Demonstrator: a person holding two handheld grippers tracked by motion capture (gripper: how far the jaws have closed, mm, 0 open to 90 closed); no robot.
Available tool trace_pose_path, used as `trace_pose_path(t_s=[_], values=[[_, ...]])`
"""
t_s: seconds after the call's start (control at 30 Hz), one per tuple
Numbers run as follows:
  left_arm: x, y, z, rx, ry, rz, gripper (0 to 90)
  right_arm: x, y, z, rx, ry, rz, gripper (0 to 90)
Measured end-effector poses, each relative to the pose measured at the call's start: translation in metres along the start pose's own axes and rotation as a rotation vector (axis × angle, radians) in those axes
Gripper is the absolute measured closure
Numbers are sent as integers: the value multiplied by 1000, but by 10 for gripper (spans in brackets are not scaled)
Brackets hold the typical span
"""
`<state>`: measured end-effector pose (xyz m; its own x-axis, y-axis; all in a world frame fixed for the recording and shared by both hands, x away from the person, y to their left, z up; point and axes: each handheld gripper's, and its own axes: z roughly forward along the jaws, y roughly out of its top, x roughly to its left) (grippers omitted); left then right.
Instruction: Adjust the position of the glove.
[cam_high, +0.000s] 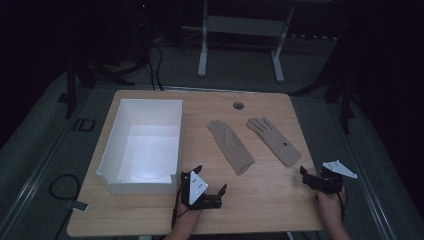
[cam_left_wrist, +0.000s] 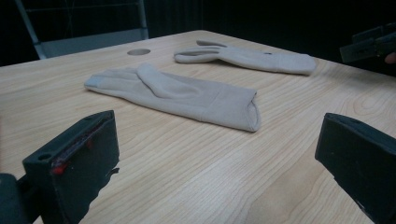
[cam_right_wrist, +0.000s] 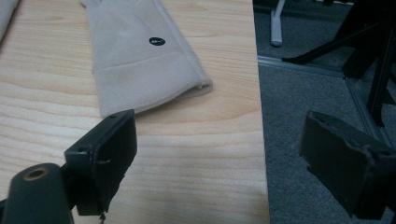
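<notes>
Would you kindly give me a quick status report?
Left gripper, right gripper open, empty. Two gloves flat on table, untouched. White box beside them.

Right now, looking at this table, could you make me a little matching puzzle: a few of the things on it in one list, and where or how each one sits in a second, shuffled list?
Things:
1. white box
2. glove with the black dot
3. glove with fingers together
4. left tongs

Places or states:
A. lies in the middle, between the box and the other glove
B. open, empty, just in front of the box
C. stands at the table's left side
D. lies flat, fingers spread, nearest the right edge

Pairs: 1-C, 2-D, 3-A, 4-B
</notes>
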<state>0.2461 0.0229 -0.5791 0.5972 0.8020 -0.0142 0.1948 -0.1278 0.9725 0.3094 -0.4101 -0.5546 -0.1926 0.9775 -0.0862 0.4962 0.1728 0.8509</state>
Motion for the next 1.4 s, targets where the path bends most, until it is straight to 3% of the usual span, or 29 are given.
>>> trace_pose_path(t_s=[0.2, 0.37, 0.47, 0.53, 0.73, 1.13, 1.4], values=[[0, 0, 0, 2, 0, 2, 1, 0, 0, -3, -5, 7, 7, 111], [-1, 0, 0, 2, 3, 5, 1, 2, 7, -9, -5, -4, -19, 110], [0, 0, 0, 3, 1, 3, 1, 0, 17, -14, 4, 20, 2, 124], [0, 0, 0, 1, -1, 0, 1, -3, 24, -14, 40, 81, 25, 138], [0, 0, 0, 0, -4, -1, 1, -1, 39, -14, 55, 93, 57, 125], [0, 0, 0, 0, -6, -3, 1, 24, 73, -14, 40, 137, -14, 108], [0, 0, 0, 1, -6, 1, 1, 39, 92, -11, 42, 190, -64, 132]])
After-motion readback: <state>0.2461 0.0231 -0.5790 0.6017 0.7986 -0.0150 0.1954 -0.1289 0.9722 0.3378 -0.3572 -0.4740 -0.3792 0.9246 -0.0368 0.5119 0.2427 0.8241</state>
